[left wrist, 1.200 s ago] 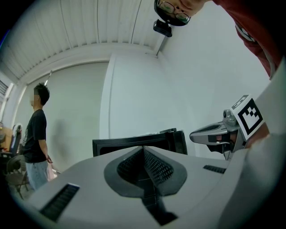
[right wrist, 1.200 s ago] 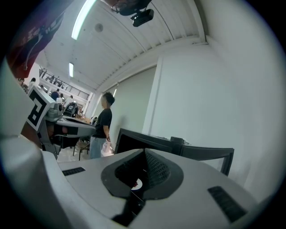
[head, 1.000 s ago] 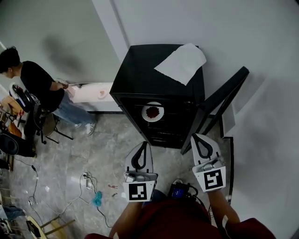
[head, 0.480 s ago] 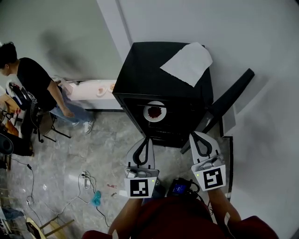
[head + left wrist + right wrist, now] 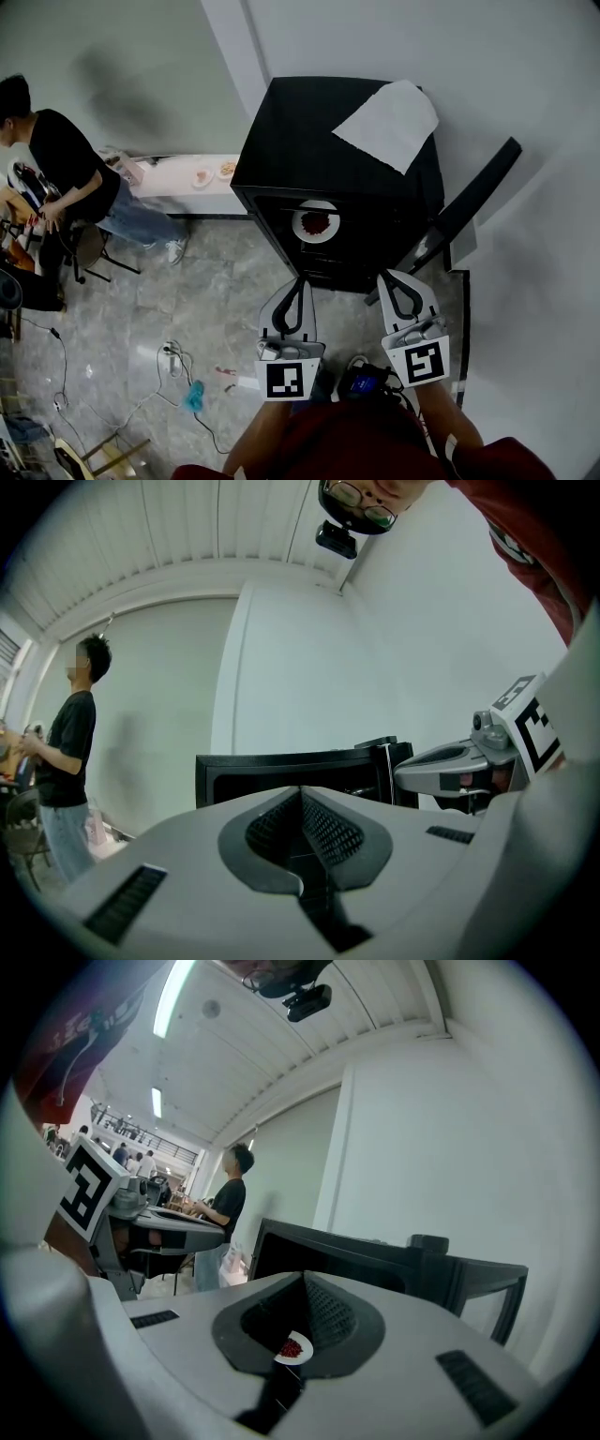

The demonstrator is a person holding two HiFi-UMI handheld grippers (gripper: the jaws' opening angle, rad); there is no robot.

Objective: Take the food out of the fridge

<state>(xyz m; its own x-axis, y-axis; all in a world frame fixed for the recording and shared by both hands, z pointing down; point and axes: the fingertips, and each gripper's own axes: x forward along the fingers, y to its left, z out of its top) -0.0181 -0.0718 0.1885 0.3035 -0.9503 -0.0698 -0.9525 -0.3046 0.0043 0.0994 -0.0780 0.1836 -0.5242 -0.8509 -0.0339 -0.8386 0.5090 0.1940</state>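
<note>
A small black fridge [image 5: 309,150] stands against the white wall, its door [image 5: 473,202] swung open to the right. Inside, on a shelf, sits a white plate of red food [image 5: 316,223]. My left gripper [image 5: 298,281] and right gripper [image 5: 395,277] hover side by side just in front of the open fridge, both pointing level at it, both shut and empty. In the right gripper view the plate [image 5: 293,1347] shows through the gap behind the closed right gripper [image 5: 305,1277]. The left gripper [image 5: 302,791] faces the fridge [image 5: 281,769].
A white sheet of paper [image 5: 389,122] lies on the fridge top. A person [image 5: 56,178] stands at the far left by a chair and a low white ledge [image 5: 183,178]. Cables and a power strip [image 5: 176,364] lie on the tiled floor.
Both grippers have edged a little toward the fridge front, still shut. The person at the left has stepped back from the ledge toward the chair.
</note>
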